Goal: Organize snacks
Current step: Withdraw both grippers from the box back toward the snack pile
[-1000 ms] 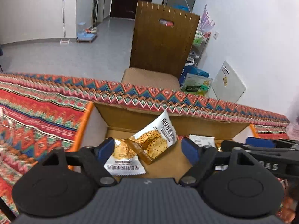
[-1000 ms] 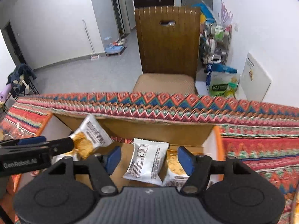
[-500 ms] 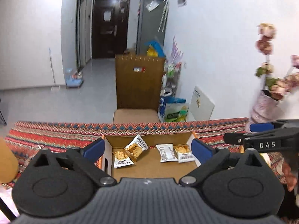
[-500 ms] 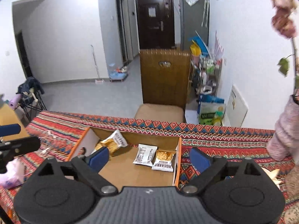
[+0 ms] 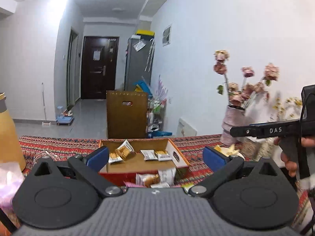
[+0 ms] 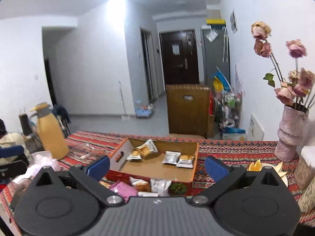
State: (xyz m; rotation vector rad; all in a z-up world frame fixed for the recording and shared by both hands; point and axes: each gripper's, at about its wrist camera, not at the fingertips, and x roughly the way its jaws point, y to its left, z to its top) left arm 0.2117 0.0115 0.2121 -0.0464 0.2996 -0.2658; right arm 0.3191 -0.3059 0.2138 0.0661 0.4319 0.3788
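Note:
An open cardboard box (image 5: 137,164) (image 6: 155,169) lies on the patterned tablecloth. Inside it, two snack packets (image 5: 121,152) (image 6: 143,150) lean at the left and two more (image 5: 155,155) (image 6: 177,158) lie at the right. Several loose packets (image 5: 155,178) (image 6: 151,184) are piled on the cloth in front of the box. My left gripper (image 5: 155,157) hovers open and empty, well back from the box. My right gripper (image 6: 157,168) is also back from it, its jaws opening with nothing between them. One right finger (image 5: 265,130) shows beside a hand.
A yellow thermos jug (image 6: 50,133) and a pink plastic bag (image 6: 44,163) stand at the left of the table. A pink vase of dried flowers (image 6: 289,135) and a plate (image 6: 275,169) sit at the right. A wooden chair (image 6: 188,108) stands behind the table.
Both grippers have drawn back and up from inside the box and their jaws have widened. The packets that were between the fingers now lie in the box.

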